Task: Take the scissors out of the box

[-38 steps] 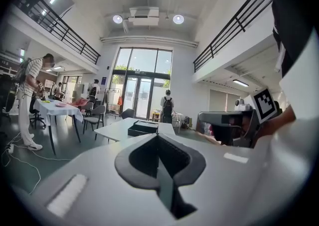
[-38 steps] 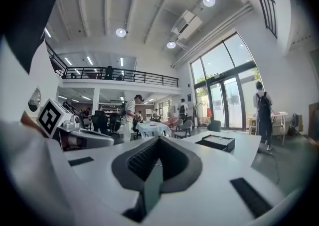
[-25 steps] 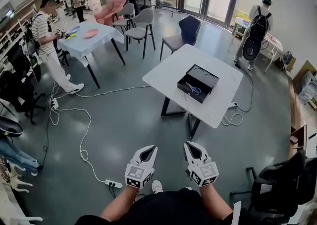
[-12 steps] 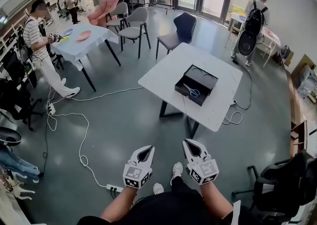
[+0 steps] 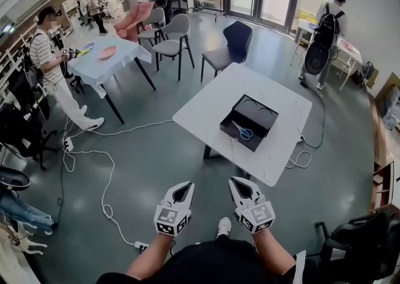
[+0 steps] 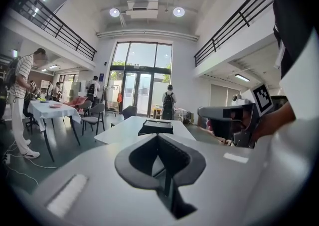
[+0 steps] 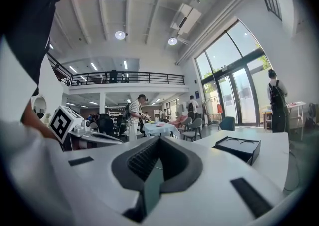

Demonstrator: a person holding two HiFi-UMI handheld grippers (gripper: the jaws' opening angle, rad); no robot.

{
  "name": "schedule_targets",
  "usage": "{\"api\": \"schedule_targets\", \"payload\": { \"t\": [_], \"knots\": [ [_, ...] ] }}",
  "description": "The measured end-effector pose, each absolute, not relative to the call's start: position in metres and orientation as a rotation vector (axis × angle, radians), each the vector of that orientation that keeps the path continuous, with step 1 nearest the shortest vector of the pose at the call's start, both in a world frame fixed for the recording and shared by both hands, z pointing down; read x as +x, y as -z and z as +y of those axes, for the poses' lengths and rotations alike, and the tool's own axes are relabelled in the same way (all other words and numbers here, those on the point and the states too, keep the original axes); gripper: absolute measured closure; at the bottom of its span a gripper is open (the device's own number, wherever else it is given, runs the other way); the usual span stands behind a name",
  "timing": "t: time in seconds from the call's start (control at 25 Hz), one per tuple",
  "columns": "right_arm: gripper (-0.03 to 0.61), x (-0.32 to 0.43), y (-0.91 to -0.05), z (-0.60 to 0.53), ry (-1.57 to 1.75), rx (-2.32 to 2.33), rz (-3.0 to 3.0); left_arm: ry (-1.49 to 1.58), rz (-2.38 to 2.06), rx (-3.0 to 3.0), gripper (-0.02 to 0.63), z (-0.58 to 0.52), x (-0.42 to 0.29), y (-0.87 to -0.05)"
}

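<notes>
The blue-handled scissors [image 5: 244,131] lie inside the open black box [image 5: 237,141], toward its near end, just right of centre in the head view; the box rests on the white tabletop [image 5: 209,104], well inside its edges. Your left hand-held gripper [image 5: 182,187] and right hand-held gripper [image 5: 240,183] sit side by side at bottom centre, over the grey floor [image 5: 162,151] and well apart from the tabletop; both point toward the box; on each one the jaws are pressed together with nothing between them. Beyond the tabletop, above centre, stands a dark blue chair [image 5: 232,42]; at upper right a person with a black backpack [image 5: 327,29] faces away; at upper left a second table [image 5: 106,60] carries a pink plate [image 5: 106,52]; a white cable [image 5: 107,173] trails across the floor at lower left.
</notes>
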State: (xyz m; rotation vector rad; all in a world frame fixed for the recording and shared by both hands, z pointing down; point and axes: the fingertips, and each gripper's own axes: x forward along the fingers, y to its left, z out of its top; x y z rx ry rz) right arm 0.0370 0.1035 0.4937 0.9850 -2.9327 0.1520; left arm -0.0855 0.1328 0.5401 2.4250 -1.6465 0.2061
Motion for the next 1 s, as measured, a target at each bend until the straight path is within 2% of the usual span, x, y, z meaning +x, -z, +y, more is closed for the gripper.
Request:
{"api": "schedule_targets", "payload": {
  "t": [0.72, 1.0],
  "knots": [
    [0.572, 0.065, -0.489, 0.004, -0.174, 0.926, -2.985, -0.2, -1.651, 2.428, 0.604, 0.027, -0.042, -0.523],
    [0.572, 0.06, -0.49, -0.018, -0.203, 0.925, -2.994, -0.224, -1.664, 2.444, 0.604, 0.009, -0.051, -0.52]
  ]
}}
